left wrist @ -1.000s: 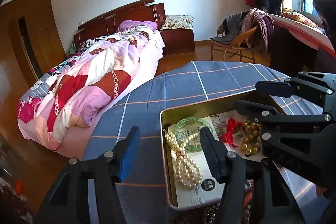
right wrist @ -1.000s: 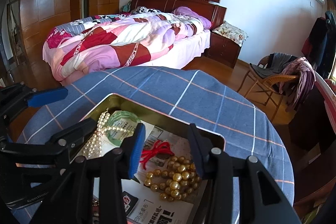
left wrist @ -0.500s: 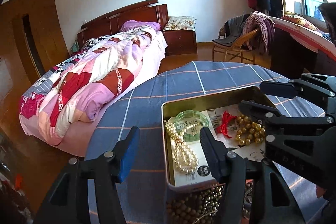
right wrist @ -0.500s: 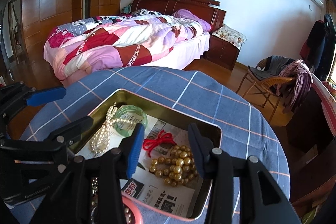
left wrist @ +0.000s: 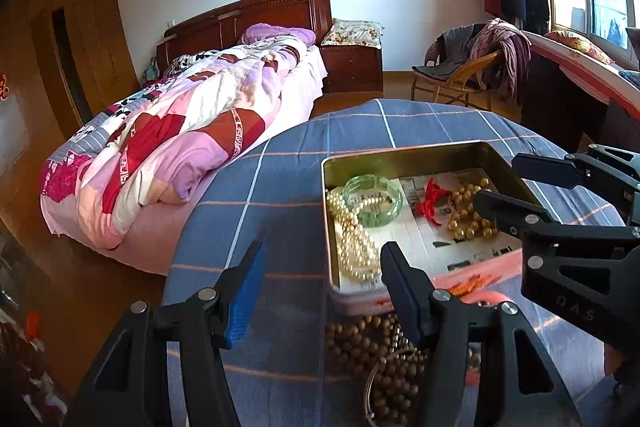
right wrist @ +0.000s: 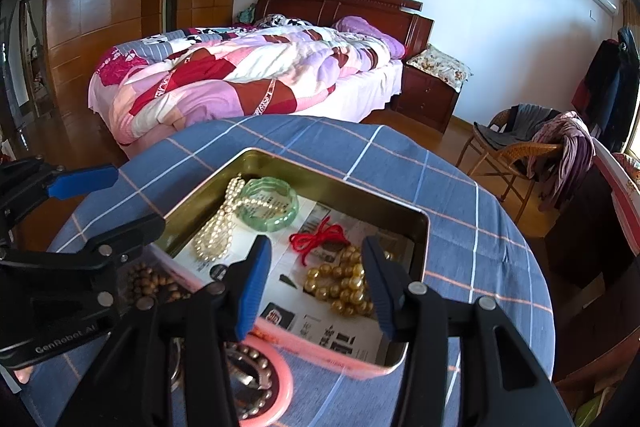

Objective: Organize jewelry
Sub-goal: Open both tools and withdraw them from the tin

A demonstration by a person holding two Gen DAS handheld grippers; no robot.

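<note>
An open gold tin (left wrist: 400, 154) (right wrist: 320, 179) lined with printed paper sits on the blue checked tablecloth. Inside lie a green bangle (left wrist: 372, 201) (right wrist: 272, 203), a pearl necklace (left wrist: 356, 247) (right wrist: 216, 231), a red cord (left wrist: 434, 195) (right wrist: 320, 239) and a gold bead bracelet (left wrist: 468, 221) (right wrist: 344, 287). In front of the tin lie brown wooden beads (left wrist: 360, 341) (right wrist: 148, 281) and a pink bangle (right wrist: 278, 389) around a metal bead bracelet (right wrist: 248, 359). My left gripper (left wrist: 325, 259) hangs open over the tin's near left corner, holding nothing. My right gripper (right wrist: 316, 251) is open above the tin's near side, empty.
The round table (right wrist: 460, 211) drops off on all sides. A bed with a patchwork quilt (left wrist: 192, 139) stands beyond it at the left. A wicker chair with clothes (right wrist: 532, 147) and a dark desk (left wrist: 568, 107) stand at the right.
Both grippers have drawn back toward the table's near edge, so the tin looks farther off. The brown beads and the pink bangle have come into view. The right jaws stand slightly wider.
</note>
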